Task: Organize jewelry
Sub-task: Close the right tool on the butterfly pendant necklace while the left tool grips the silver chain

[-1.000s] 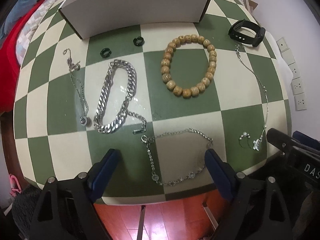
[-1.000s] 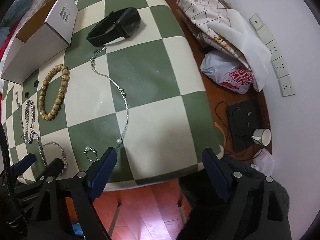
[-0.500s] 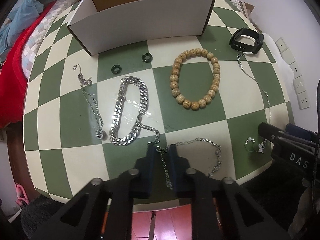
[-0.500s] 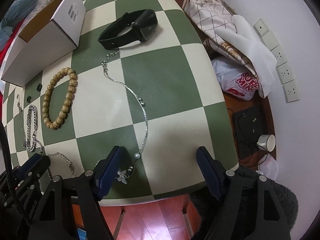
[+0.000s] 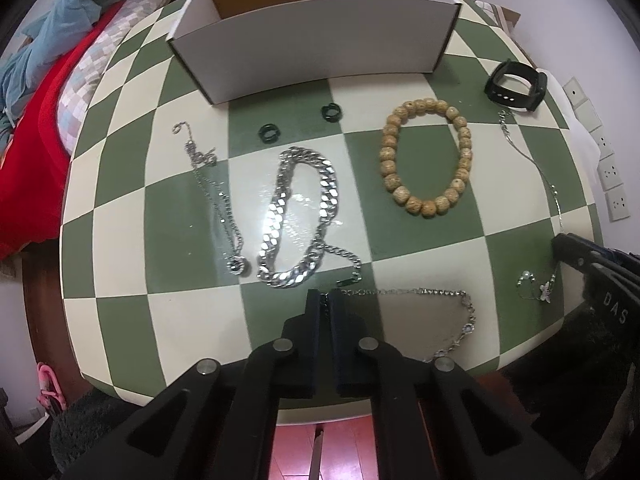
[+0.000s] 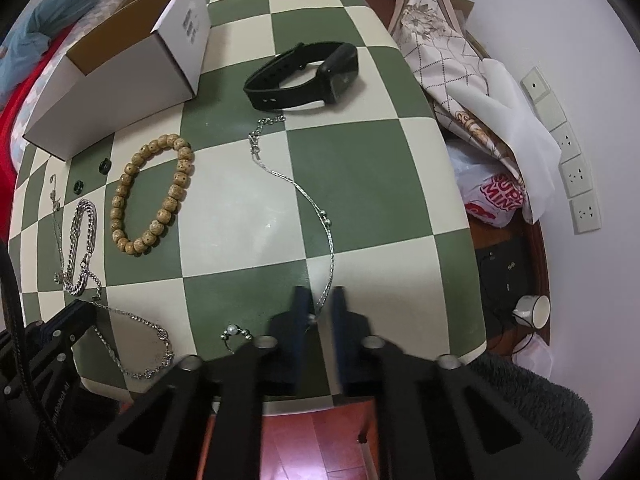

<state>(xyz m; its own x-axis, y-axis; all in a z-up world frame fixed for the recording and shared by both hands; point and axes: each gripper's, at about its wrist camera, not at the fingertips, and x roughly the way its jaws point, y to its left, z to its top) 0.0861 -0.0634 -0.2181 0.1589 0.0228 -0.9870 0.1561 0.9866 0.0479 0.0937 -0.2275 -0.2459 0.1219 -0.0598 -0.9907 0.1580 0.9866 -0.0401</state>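
My left gripper is shut on the end of a thin silver chain bracelet at the table's near edge. My right gripper is closed around the lower end of a long thin silver necklace; a narrow gap shows between its jaws. An open white box stands at the far side. On the table lie a wooden bead bracelet, a thick silver curb chain, a thin pendant chain, two dark green rings and a black watch.
The table is a green and cream checkered top. A pearl ring lies left of my right gripper. Bedding in red and blue is at the left. Bags and cloth and a cup sit on the floor to the right.
My left gripper closed on the thin chain bracelet's end and stays shut. My right gripper moved forward over the long necklace's end and its jaws closed around it.
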